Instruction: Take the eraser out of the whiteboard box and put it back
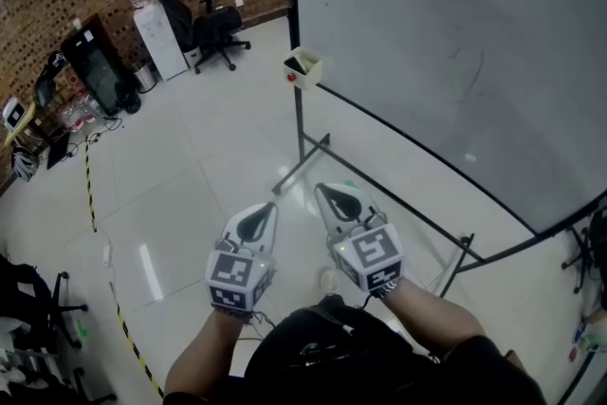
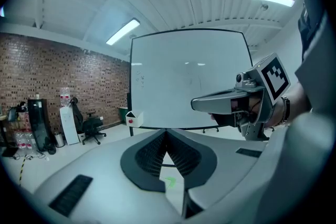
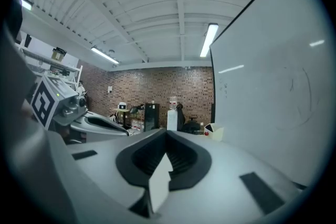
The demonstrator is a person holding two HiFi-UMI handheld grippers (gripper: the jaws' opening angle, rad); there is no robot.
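While both bare forearms reach forward side by side from the near edge of the head view, left gripper (image 1: 268,210) and right gripper (image 1: 325,193) point at the foot of the whiteboard (image 1: 455,43), tipped slightly down, near each other but not touching. The box (image 1: 305,67) hangs at the whiteboard's lower left corner, well beyond both tips. Something dark shows inside it; I cannot tell whether it is the eraser.

Left gripper view: jaws pressed together, nothing between them. The right gripper (image 2: 195,104) is held roughly level just to the right. The box (image 2: 134,119) is far off, left of centre.

Right gripper view: jaws together, empty. The left gripper (image 3: 124,131) lies close on the left. The box (image 3: 214,132) is far, just right of centre, against the whiteboard's edge.
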